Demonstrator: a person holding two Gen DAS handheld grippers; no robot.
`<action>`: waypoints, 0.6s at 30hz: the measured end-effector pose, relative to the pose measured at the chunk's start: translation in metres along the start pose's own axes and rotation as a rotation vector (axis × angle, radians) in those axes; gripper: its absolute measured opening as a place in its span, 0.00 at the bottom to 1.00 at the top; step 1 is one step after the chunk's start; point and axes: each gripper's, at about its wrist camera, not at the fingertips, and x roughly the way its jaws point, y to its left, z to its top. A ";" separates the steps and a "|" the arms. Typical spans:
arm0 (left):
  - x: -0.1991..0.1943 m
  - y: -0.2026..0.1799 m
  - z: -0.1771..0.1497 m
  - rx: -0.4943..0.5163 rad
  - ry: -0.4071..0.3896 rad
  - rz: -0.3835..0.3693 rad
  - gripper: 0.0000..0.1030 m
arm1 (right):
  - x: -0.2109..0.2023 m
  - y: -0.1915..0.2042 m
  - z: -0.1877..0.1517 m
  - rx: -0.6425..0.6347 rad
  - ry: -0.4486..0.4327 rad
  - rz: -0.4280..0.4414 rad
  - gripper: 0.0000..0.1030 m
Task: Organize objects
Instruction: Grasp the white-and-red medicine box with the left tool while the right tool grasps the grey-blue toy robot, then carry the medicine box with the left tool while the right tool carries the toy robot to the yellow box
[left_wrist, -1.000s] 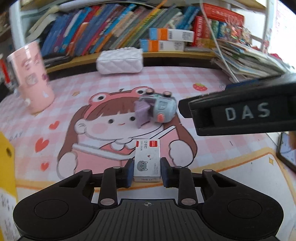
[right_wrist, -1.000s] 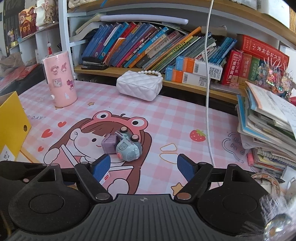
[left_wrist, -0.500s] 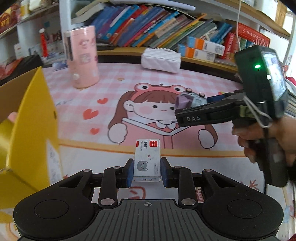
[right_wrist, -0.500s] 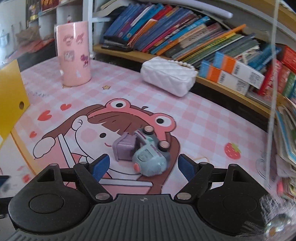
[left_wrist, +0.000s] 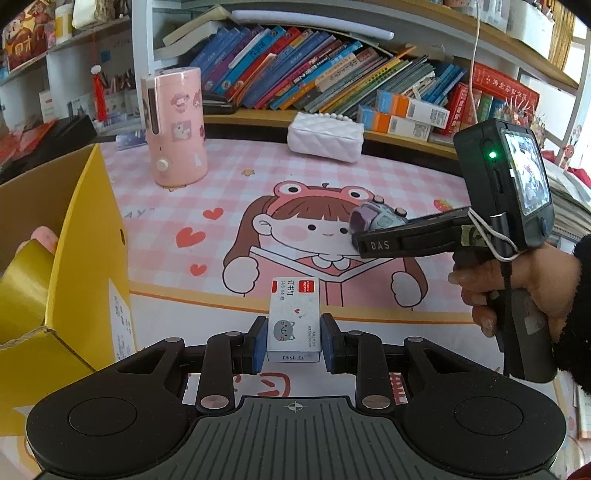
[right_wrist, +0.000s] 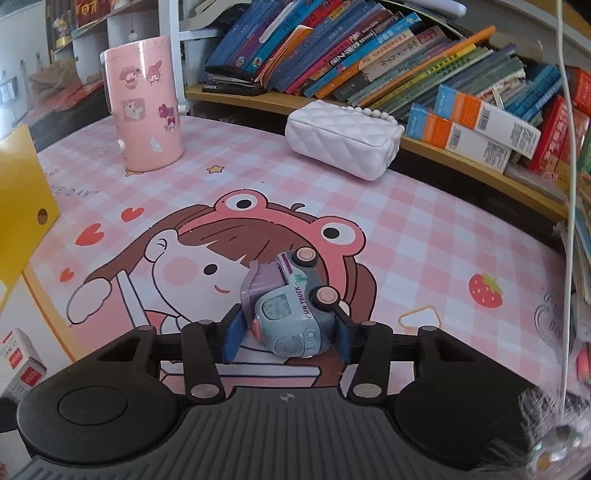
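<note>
My left gripper is shut on a small white staple box with a grey cat face and a red label, held above the mat's front edge. The box also shows in the right wrist view at the lower left. My right gripper has closed in around a blue-grey toy truck with a purple bin, which lies tipped on the pink cartoon mat; the pads sit against its sides. From the left wrist view the right gripper reaches in from the right at the truck.
An open yellow cardboard box stands at the left. A pink cylinder and a white quilted purse stand at the back, before a shelf of books. Stacked books lie at the right.
My left gripper has drawn back and left with the staple box, toward the yellow box. My right gripper has moved forward to the truck and closed its fingers around it.
</note>
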 end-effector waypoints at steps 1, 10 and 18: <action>-0.002 0.000 0.000 0.001 -0.004 -0.002 0.27 | -0.003 -0.001 0.000 0.013 0.002 0.006 0.44; -0.015 -0.004 -0.005 -0.007 -0.016 -0.037 0.27 | -0.046 0.003 -0.011 0.072 -0.009 0.037 0.44; -0.036 0.000 -0.012 -0.010 -0.051 -0.070 0.27 | -0.093 0.015 -0.028 0.125 -0.003 0.045 0.44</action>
